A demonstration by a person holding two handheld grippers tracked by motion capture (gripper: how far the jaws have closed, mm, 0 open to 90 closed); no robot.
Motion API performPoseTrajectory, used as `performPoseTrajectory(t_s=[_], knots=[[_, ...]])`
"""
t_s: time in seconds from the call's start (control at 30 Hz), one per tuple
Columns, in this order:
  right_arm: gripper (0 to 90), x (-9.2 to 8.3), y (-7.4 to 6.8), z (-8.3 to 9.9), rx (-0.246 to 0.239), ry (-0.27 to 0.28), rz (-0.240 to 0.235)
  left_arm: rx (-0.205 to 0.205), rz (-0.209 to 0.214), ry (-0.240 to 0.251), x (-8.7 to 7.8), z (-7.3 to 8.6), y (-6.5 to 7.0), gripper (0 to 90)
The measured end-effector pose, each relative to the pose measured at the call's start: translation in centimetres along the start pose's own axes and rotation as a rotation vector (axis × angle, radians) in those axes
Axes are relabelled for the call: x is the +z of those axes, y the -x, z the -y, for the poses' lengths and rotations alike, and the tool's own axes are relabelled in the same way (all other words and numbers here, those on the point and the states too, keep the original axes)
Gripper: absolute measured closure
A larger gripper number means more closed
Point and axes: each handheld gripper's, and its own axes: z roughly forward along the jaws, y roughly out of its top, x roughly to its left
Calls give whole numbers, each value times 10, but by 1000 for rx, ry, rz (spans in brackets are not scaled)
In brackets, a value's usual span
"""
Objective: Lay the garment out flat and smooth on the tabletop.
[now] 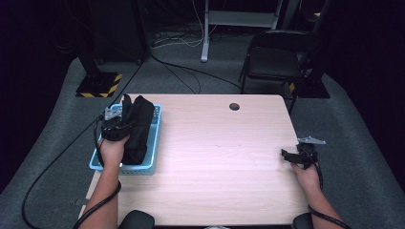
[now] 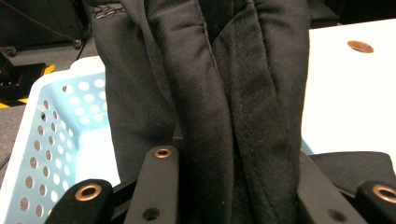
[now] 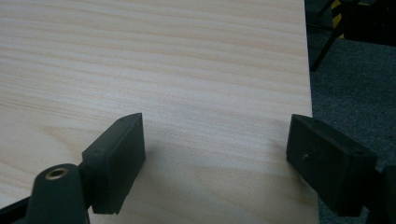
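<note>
While my left gripper sits over the basket, its two black jaws are clamped on a bunched fold of black woven cloth, a garment with stitched seams. From the left gripper view the fabric fills the gap between the jaws and runs straight away from them, its folds and seams lying along the gripper's own line of sight. So the long axis of the held bundle is in line with the jaws, not across them.

Outward from the grip: the rest of the black garment drapes down into the pale blue perforated plastic basket, which stands at the left edge of the light wooden table. In the high view the left gripper is directly above that basket, with cloth heaped both beyond it and toward the table's middle.

My right gripper rests well apart, near the table's right edge, jaws wide apart with nothing between them; bare wood lies ahead of it.

Judgement: the left hand is far the nearer and already has the load. The open tabletop lies to the right of the basket, so I expect the cloth must clear the basket's right wall before it can be laid out. The trailing part may snag the rim.
</note>
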Motion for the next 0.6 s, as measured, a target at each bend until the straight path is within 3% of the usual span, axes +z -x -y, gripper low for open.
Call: performPoseTrajectory(t_s=[0.6], knots=[[185,0,0,0,-1,0,0,26,-2,32,-22,-25,0,729]])
